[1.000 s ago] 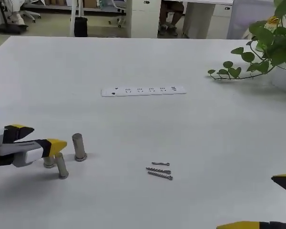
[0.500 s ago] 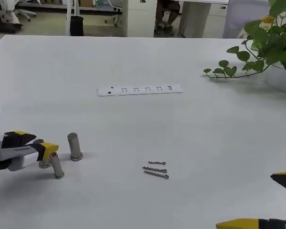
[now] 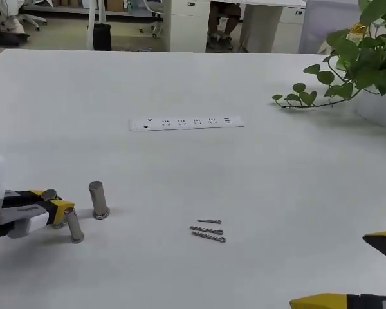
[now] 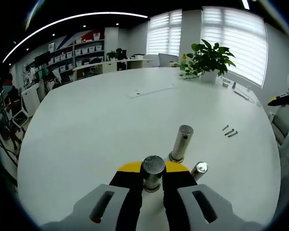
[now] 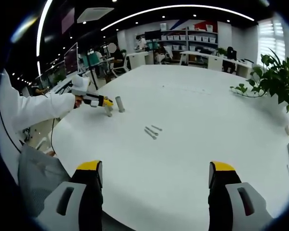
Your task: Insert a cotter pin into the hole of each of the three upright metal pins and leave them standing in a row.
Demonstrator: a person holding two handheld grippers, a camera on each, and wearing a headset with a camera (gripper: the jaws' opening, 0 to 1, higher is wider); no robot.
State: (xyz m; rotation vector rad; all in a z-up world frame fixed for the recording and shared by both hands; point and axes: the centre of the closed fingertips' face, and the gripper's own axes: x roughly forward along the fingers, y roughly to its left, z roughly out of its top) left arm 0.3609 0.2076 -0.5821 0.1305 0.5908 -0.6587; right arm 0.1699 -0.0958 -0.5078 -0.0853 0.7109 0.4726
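The left gripper (image 3: 51, 209) is reaching in low over the white table (image 3: 289, 187) from the left edge of the head view, its yellow-tipped jaws pressing in on either side of a metal pin (image 3: 49, 194) that is standing upright on the tabletop. In the left gripper view the same gripper (image 4: 153, 169) is showing that pin (image 4: 153, 165) sitting squarely between its two jaws, with both jaws touching its sides. A rear pin (image 3: 98, 199) is standing upright just beyond the jaws, and a front pin (image 3: 73, 225) is standing just beside the nearer jaw, close to the person. Three cotter pins (image 3: 208, 230) are lying flat side by side on the bare table, well apart from the upright ones and to their right. The right gripper (image 5: 156, 173) is hovering at the near right corner of the table with its jaws spread wide and nothing between them, well apart from the cotter pins (image 5: 151, 131). A white power strip (image 3: 186, 122) is lying farther back across the table, and a leafy potted plant (image 3: 357, 58) is sitting at the far right.
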